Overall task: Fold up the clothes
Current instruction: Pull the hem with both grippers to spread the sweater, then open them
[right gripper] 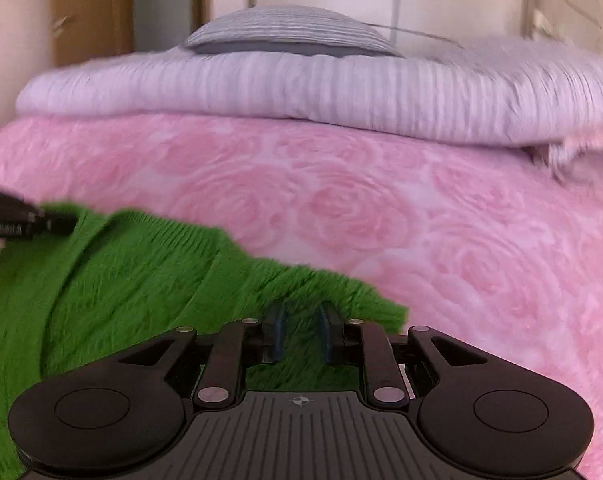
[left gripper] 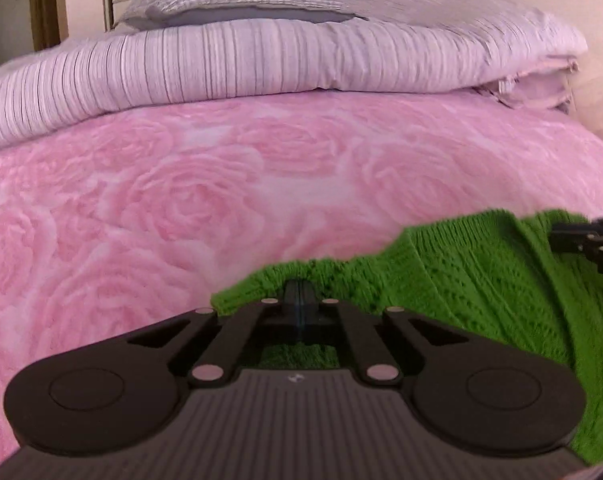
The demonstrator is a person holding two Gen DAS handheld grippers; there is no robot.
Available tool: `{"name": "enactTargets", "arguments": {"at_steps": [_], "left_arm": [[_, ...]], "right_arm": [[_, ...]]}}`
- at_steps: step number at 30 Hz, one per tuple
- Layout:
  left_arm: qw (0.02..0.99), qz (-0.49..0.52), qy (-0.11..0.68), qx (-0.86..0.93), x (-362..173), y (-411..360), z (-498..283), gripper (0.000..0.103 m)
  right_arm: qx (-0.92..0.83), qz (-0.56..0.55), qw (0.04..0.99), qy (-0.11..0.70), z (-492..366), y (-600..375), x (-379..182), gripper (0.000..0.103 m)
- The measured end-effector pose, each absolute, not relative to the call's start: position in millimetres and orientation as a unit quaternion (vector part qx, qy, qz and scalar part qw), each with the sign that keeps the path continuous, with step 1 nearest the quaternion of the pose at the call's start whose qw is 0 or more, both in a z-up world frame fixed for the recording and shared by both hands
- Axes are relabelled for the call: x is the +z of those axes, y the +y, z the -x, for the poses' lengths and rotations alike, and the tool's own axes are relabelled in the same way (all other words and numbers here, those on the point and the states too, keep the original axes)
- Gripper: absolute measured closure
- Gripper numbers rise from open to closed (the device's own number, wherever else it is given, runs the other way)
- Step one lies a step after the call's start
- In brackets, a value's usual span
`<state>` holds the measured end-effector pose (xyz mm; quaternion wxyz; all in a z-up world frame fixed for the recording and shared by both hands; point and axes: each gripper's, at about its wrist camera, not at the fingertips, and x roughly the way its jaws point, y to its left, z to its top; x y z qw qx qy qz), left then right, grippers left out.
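At the bottom centre of the left wrist view, the left gripper [left gripper: 299,300] has its jaws pressed together, pinching the near edge of the green knitted garment [left gripper: 481,280], which spreads from the lower middle to the lower right of that frame. In the right wrist view, the right gripper [right gripper: 301,330] sits low in the centre with its jaws spread apart, green knit showing between the blue-edged pads; whether they touch the fabric cannot be told. There the garment [right gripper: 121,272] fills the lower left of the frame, and the other gripper's dark tip reaches in at the left edge, touching the cloth. The garment lies on a pink rose-patterned blanket [left gripper: 181,200] that covers the middle of both views. Beyond it, across the upper part of the frames, a folded pale lilac striped duvet [left gripper: 221,64] is stacked, with a grey pillow [left gripper: 237,0] on top against a cream wall.
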<state>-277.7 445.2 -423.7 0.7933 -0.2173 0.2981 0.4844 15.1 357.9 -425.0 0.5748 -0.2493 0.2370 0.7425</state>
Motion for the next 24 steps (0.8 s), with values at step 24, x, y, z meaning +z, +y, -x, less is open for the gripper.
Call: {"name": "enactTargets", "arguments": {"at_steps": [24], "left_arm": [[0.784,0.207,0.311,0.496,-356,153,393,0.093]], "right_arm": [[0.643,0.3,0.637,0.302,-70,33,-371,0.084]]}}
